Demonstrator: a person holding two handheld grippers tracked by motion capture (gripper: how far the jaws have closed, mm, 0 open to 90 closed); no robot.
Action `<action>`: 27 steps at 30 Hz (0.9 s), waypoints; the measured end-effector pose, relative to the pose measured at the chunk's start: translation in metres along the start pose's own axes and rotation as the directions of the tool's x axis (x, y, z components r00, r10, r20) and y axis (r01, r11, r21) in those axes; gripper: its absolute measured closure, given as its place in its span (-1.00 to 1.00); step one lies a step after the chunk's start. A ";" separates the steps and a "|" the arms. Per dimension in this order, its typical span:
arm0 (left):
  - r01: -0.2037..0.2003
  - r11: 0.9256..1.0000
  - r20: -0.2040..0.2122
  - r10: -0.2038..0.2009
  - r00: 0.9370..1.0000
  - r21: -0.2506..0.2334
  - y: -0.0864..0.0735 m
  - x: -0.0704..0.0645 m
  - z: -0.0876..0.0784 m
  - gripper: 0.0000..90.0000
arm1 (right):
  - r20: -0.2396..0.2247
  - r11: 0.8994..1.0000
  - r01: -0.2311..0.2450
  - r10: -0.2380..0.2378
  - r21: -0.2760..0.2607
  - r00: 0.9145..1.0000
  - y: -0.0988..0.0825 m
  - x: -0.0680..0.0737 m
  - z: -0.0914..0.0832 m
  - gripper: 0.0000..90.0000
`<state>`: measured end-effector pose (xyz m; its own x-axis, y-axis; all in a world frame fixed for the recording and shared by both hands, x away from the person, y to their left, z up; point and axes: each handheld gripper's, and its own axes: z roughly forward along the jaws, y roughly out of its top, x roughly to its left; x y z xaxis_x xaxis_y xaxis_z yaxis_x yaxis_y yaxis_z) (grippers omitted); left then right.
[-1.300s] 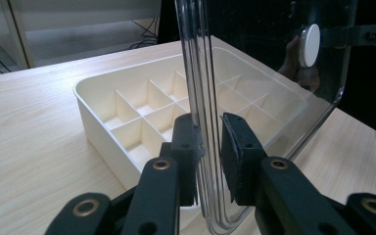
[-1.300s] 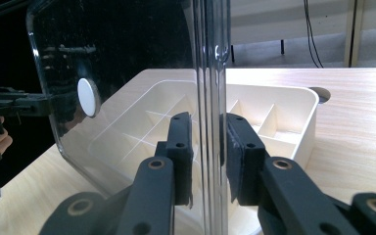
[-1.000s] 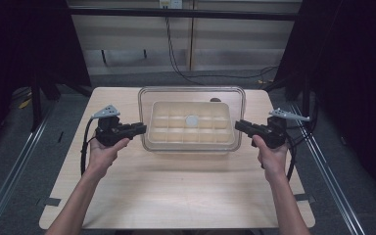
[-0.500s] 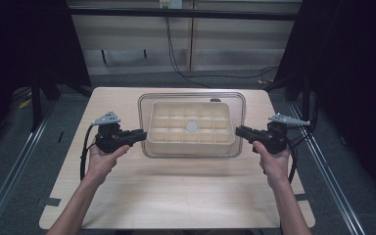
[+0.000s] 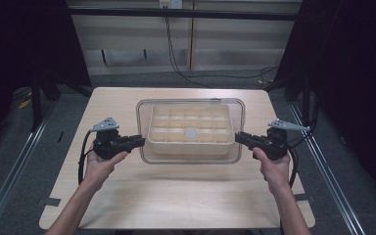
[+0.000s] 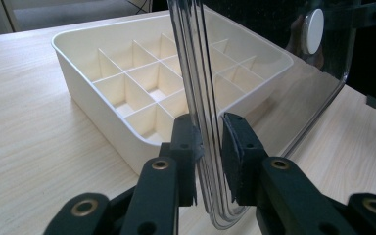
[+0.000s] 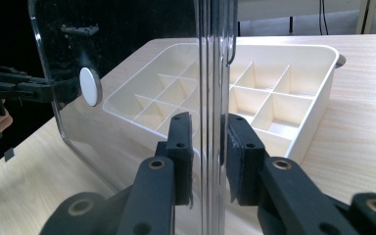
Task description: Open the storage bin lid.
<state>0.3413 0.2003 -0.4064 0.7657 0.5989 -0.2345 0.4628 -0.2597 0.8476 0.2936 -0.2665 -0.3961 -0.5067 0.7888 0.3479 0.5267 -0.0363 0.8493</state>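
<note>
1. Since the clear lid [image 5: 191, 157] is wide and floppy-looking, it makes sense that it's pinched at both short ends at once; the person's forearms come in from the bottom of the high view, one hand on each tool

2. Left gripper [image 6: 208, 142]: jaws closed tight on the lid's rim, you can see the transparent edge sandwiched between the two black pads in the left gripper view. Looks like a thin lip, so there's not much to bite on

3. Right gripper [image 7: 209, 142]: same deal on the opposite end, jaws clamped on the rim, lid edge running straight up between the pads

4. That lid sits over the cream divided tray [image 5: 191, 128], held above it and shifted a bit toward the person, not seated; I'd guess it's being lifted off or lowered on, can't tell which. A white round knob [image 5: 191, 133] sits mid-lid

5. Tray itself rests on the wooden table [image 5: 176, 205], roughly centre, compartments look empty

6. Further back: table edge, then a wall with cables [image 5: 176, 54] hanging down
</note>
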 end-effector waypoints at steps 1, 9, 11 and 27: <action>0.001 1.000 0.001 -0.001 1.000 0.001 -0.001 -0.001 0.000 0.69 | 0.003 1.000 -0.003 0.003 0.002 1.000 -0.001 0.001 -0.001 0.66; -0.003 1.000 0.017 0.003 1.000 0.014 -0.007 -0.005 -0.004 0.69 | -0.008 1.000 0.003 -0.003 0.010 1.000 -0.006 0.006 -0.008 0.67; -0.010 1.000 0.010 0.010 1.000 0.024 -0.009 -0.007 -0.004 0.68 | -0.018 1.000 0.001 0.000 0.007 1.000 -0.008 0.007 -0.010 0.68; -0.002 0.999 0.008 0.002 1.000 0.053 -0.027 -0.015 -0.010 0.68 | -0.046 0.999 -0.010 0.011 0.032 0.999 -0.025 0.013 -0.015 0.69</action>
<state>0.3126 0.2056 -0.4204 0.7700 0.5926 -0.2365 0.4842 -0.3011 0.8215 0.2638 -0.2648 -0.4066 -0.5319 0.7591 0.3753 0.5528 -0.0245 0.8329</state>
